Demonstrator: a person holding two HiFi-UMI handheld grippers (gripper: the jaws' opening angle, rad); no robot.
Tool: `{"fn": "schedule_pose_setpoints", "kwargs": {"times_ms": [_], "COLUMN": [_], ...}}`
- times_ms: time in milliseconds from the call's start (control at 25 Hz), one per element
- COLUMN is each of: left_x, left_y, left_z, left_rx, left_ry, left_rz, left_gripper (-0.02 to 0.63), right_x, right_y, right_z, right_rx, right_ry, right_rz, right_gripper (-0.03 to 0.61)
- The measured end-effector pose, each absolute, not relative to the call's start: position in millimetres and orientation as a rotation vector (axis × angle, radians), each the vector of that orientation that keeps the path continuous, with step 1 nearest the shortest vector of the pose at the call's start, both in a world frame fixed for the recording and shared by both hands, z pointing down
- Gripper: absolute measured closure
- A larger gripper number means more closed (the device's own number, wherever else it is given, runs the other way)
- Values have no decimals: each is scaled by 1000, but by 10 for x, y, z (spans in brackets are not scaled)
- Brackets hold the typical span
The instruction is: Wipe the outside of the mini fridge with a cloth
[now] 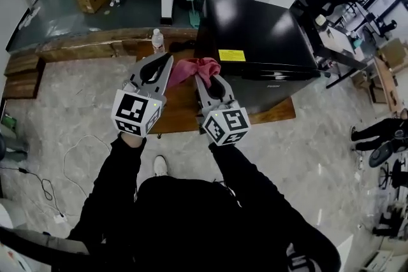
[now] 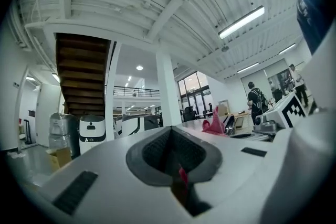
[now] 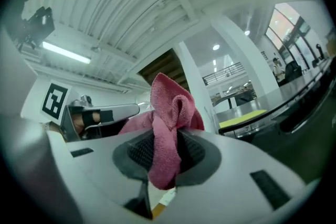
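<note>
**Cloth gripped, wiping seemingly not begun**

Fingers of our right gripper pinch the pink cloth. Our left gripper is closed, with a pink sliver at its seam. Both hover just beside the black mini fridge, so we judge all the wiping remains.

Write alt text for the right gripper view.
The right gripper has its jaws shut on a pink cloth, which bunches up above them. The left gripper sits close at the left, the black mini fridge runs along the right edge, and a white ribbed ceiling fills the top.
</note>
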State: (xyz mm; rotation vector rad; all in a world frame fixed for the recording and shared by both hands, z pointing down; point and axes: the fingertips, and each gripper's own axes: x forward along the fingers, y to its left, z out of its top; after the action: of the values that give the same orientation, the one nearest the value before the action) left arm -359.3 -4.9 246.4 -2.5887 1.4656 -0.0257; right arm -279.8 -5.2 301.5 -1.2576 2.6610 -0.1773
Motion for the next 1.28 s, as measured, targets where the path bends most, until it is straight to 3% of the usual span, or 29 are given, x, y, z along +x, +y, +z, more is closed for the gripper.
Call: {"fn": "schedule_pose_setpoints", "kwargs": {"times_ms": [440,880,1280], "left_x": [-4041,-3892,-3613], "left_y": [-616,-1014,-1122], "left_z": [2760,2961,3208], "left_rx": [-2733,-2804,-2863], "left_ry": [1174,1067,922], "left_rz": [-48,-52,-68], "left_gripper": [607,607,607], "right_x": [-3120,-2671,-2516], "right_y": [-640,-1091,-1158], "right_z": [3288,3583,3843], "right_rx": [-1477,-1364,-1276], "right_ry": [2180,1585,1377], "right_rz": [-435,-765,-852], "right_gripper": [500,500,500]}}
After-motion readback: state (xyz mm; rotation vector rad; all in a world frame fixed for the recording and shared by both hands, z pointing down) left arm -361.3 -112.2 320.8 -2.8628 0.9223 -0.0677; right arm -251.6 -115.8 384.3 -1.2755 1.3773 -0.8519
